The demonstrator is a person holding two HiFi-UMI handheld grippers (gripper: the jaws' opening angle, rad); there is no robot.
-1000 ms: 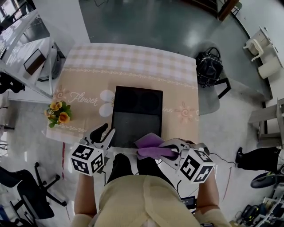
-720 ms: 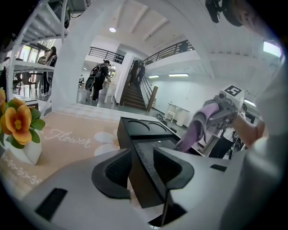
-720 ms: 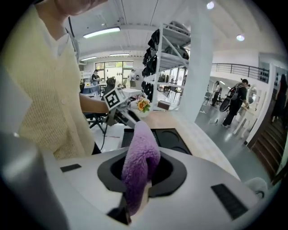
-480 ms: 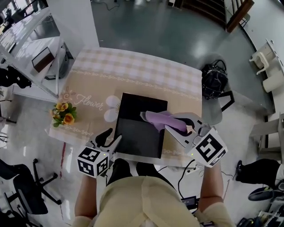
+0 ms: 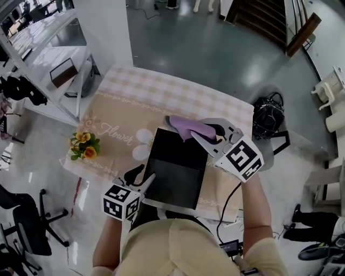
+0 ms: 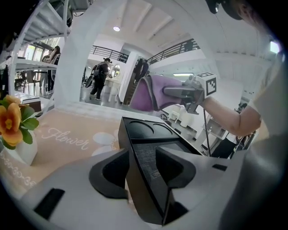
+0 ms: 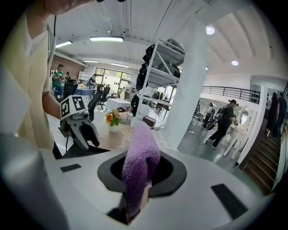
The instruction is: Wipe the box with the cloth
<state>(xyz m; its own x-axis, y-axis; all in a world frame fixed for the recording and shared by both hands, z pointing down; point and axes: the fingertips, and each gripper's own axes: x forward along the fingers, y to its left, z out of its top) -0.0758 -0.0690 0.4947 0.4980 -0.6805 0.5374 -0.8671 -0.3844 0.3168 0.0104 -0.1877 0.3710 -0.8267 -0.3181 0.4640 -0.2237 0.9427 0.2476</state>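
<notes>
Box (image 5: 177, 167) beneath raised cloth (image 5: 186, 128)

Lying black and flat on the flowered tablecloth (image 5: 161, 91), poking a near corner between the jaws of the left gripper (image 5: 144, 173), just opening wide, not pressing. Hanging fuzzy and purple above the far edge, clamped in the right gripper (image 5: 200, 132), pinched end hiding between its jaws.

Glossy grey-green floor (image 5: 215, 54). White pillar (image 5: 105, 27) and white shelving rack (image 5: 38, 56) at left. Black office chair (image 5: 24, 221) lower left. Dark staircase (image 5: 259, 13) at top. Ceiling strip lights (image 7: 106, 39) lit.
</notes>
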